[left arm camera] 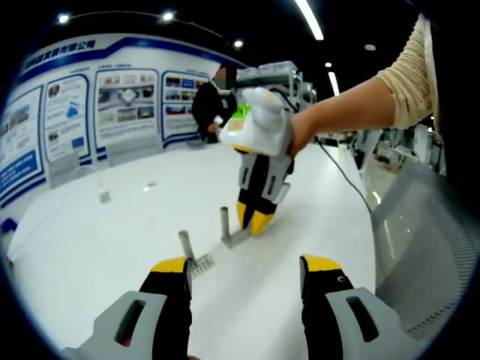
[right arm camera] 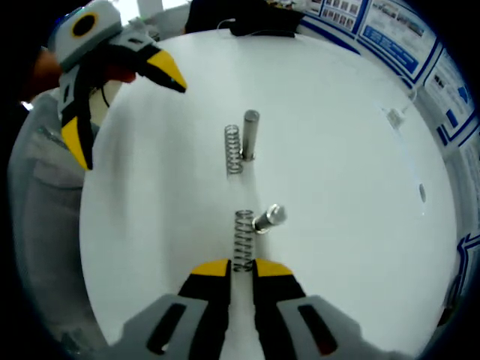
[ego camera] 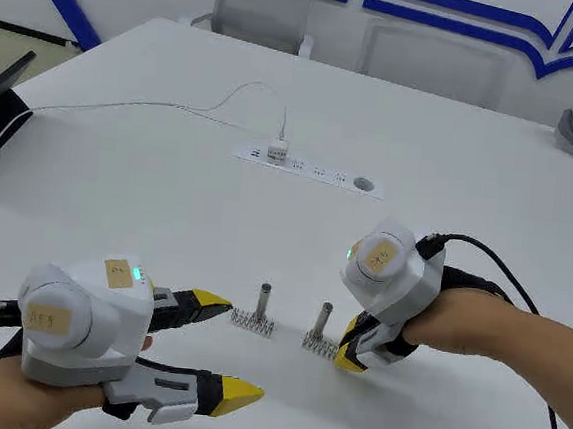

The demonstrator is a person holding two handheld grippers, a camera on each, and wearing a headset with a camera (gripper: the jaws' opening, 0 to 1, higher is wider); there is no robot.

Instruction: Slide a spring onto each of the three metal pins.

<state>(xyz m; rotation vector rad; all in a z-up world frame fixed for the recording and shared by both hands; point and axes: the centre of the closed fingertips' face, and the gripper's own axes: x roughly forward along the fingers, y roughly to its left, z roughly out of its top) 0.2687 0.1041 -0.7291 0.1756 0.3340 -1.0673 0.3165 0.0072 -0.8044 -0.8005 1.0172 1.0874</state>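
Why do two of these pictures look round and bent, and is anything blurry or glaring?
Left gripper view: fisheye lens bows the wall posters, and ceiling lights glare as bright streaks. Right gripper view: the table edge curves; the spring at the right claw is sharp. Head view: straight lines, soft even light, faint shadows beside the pins.

Between the left tool (ego camera: 245, 349) and right tool (ego camera: 346, 358) stand the left pin (ego camera: 264, 299) and right pin (ego camera: 324, 317), a spring (ego camera: 252, 322) lying flat at each foot. Beyond, the worktop (ego camera: 148, 192) lies open up to the socket strip (ego camera: 309, 168).
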